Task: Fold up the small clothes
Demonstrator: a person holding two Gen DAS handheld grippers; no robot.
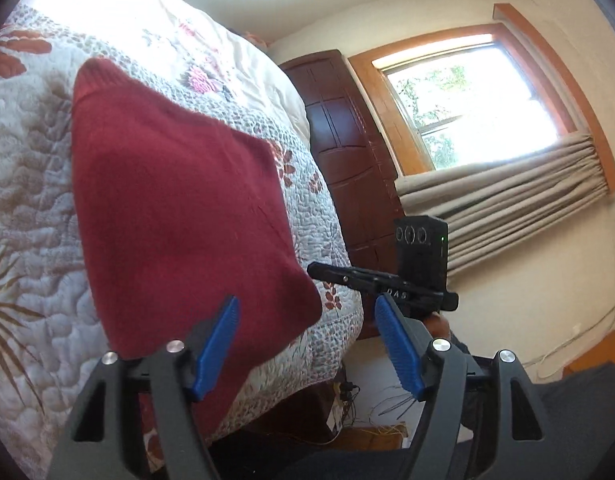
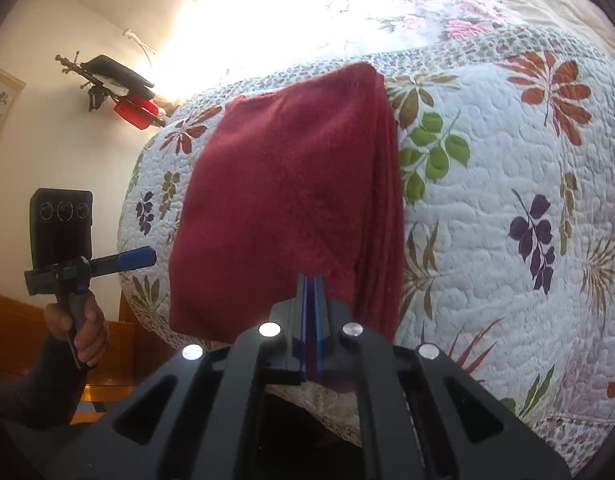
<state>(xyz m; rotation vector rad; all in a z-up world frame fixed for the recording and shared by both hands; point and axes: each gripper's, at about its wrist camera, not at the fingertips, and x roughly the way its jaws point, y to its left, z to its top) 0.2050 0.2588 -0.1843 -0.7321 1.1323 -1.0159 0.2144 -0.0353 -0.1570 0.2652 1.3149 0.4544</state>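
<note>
A dark red knitted garment (image 1: 179, 208) (image 2: 291, 200) lies folded into a rough rectangle on the floral quilt (image 1: 27, 184) (image 2: 507, 208), near the bed's corner. My left gripper (image 1: 306, 300) stands open just off the garment's near corner, with nothing between its blue pads (image 1: 219, 344). It also shows at the left of the right wrist view as the left gripper (image 2: 147, 254), held by a hand (image 2: 77, 320), clear of the bed. My right gripper (image 2: 312, 280) is shut at the garment's near edge, with a thin strip of red cloth between its pads. From the left wrist view, the right gripper (image 1: 319, 270) touches that same corner.
The bed edge (image 1: 347, 344) drops to a floor with loose cables (image 1: 371, 404). A dark wooden door (image 1: 347, 152) and a curtained window (image 1: 475, 104) stand beyond the bed. A clamp mount with a dark device (image 2: 115, 80) hangs on the wall.
</note>
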